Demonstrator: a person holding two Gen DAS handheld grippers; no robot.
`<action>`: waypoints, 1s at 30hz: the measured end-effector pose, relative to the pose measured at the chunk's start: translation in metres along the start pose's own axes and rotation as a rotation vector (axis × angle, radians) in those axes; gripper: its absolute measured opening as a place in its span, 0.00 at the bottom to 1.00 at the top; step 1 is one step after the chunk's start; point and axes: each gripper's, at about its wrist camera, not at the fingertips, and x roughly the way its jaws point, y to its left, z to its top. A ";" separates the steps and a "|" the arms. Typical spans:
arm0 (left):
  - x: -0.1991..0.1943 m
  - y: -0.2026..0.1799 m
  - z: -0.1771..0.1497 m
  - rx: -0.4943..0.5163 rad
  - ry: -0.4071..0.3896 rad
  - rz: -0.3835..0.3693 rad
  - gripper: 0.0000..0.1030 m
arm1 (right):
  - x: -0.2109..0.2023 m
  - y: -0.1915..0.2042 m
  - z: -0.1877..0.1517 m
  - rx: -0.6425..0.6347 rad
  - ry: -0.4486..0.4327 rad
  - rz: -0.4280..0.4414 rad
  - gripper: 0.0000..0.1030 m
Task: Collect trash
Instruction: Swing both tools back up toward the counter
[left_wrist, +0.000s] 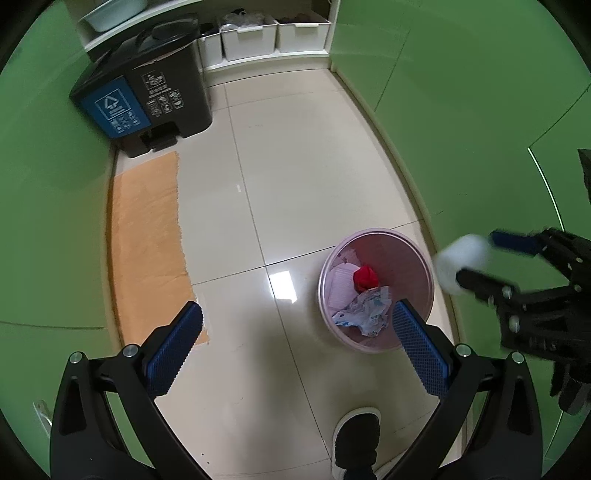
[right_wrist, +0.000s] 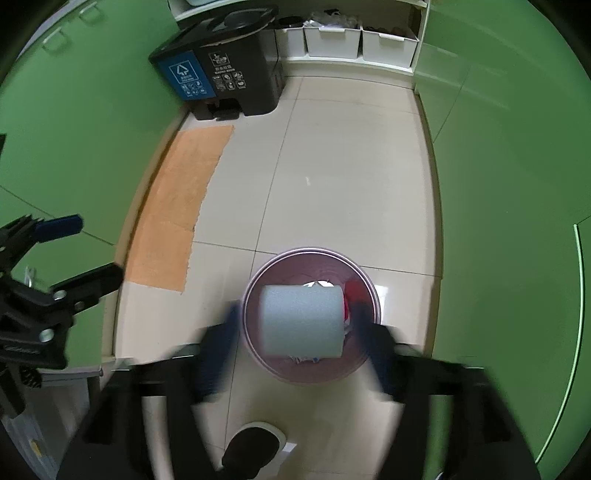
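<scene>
A pink waste basket (left_wrist: 424, 258) stands on the tiled floor and holds a red scrap (left_wrist: 365, 277), crumpled printed paper (left_wrist: 364, 312) and white paper. My left gripper (left_wrist: 295, 345) is open and empty above the floor, left of the basket. My right gripper (left_wrist: 476, 256) shows at the right edge with a white foam cylinder (left_wrist: 461, 262) at its fingertips. In the right wrist view the cylinder (right_wrist: 301, 319) is above the basket (right_wrist: 365, 365), between blurred, spread fingers (right_wrist: 216, 356) of my right gripper (right_wrist: 299, 350), with a gap on each side.
A black two-part pedal bin (left_wrist: 147, 96) with a blue label stands at the far left by the green wall. An orange mat (left_wrist: 147, 236) lies along the left wall. White storage boxes (left_wrist: 247, 37) sit on a low shelf at the back. A shoe (left_wrist: 356, 439) is below.
</scene>
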 end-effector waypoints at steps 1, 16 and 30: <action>-0.002 0.002 -0.002 -0.002 -0.003 0.003 0.97 | 0.000 0.001 0.000 0.003 0.000 -0.001 0.89; -0.114 -0.042 0.001 0.039 -0.022 -0.051 0.97 | -0.140 -0.015 -0.013 0.107 -0.051 -0.039 0.93; -0.346 -0.155 0.049 0.234 -0.132 -0.112 0.97 | -0.428 -0.045 -0.044 0.287 -0.273 -0.127 0.94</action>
